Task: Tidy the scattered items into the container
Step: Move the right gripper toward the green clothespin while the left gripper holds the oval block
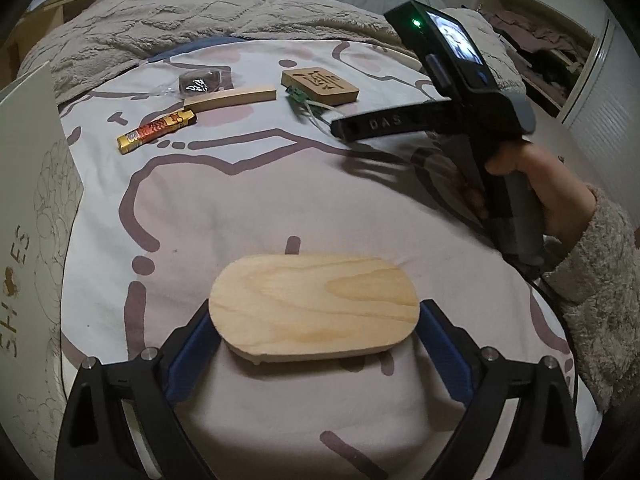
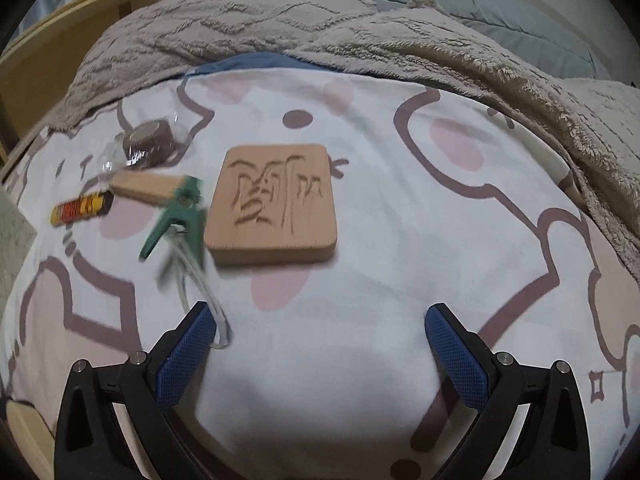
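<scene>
An oval wooden board [image 1: 316,304] lies flat on the patterned bed sheet, between the blue pads of my left gripper [image 1: 316,312]. The pads stand at its two ends and I see no squeeze on it. My right gripper [image 2: 320,312] is open and empty, pointing down at the sheet just short of a square carved wooden block [image 2: 274,208]. Left of that block lie a green clip with a white cord [image 2: 180,208], a wooden stick [image 2: 140,186], an orange wrapped bar [image 2: 82,208] and a brown tape roll in clear plastic [image 2: 148,142]. A white shoebox [image 1: 32,200] stands at the far left.
A fluffy beige blanket [image 2: 280,20] is bunched along the far side of the bed and down its right. The hand and fuzzy sleeve [image 1: 592,264] that hold the right gripper's handle come in from the right. A wooden bed frame [image 2: 60,40] shows at the far left.
</scene>
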Demonstrator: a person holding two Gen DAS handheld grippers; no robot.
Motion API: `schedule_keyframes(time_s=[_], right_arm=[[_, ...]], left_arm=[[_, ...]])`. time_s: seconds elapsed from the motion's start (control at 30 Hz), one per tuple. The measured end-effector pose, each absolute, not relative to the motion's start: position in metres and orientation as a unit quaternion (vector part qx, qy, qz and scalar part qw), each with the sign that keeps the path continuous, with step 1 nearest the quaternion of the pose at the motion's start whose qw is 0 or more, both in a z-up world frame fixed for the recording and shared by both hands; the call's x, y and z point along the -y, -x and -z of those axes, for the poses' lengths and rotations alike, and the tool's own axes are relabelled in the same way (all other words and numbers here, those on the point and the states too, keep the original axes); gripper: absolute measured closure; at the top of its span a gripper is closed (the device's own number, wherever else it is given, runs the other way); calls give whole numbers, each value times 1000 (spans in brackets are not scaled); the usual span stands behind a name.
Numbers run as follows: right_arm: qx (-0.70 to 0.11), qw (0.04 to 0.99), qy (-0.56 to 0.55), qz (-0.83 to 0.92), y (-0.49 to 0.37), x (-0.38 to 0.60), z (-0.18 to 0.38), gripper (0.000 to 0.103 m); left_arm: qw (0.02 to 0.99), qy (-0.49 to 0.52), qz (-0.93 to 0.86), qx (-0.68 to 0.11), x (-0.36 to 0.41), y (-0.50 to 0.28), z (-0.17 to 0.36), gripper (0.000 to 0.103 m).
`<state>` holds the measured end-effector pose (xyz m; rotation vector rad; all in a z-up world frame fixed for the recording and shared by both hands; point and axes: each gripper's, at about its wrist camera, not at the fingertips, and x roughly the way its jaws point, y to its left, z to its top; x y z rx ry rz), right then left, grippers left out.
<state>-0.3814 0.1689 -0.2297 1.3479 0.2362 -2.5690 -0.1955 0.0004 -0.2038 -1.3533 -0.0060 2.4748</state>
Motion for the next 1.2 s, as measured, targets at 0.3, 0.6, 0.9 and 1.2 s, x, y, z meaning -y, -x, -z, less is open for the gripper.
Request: schedule_keyframes(time_s=[0.3, 0.6, 0.9, 1.2], right_arm=[[-85, 107, -469, 872, 352, -178, 230, 0], [-85, 103, -481, 867, 298, -192, 230, 0], [-82, 95, -494, 860, 233, -204, 231, 0], [-66, 89, -505, 856, 172, -224, 227, 0]], left_arm=[[153, 472, -868, -3, -2, 194, 207, 2], [150, 450, -880, 13, 0, 180, 208, 2], [132, 442, -887, -2, -5, 177, 210, 2], [91, 458, -884, -4, -14, 180, 212, 0]])
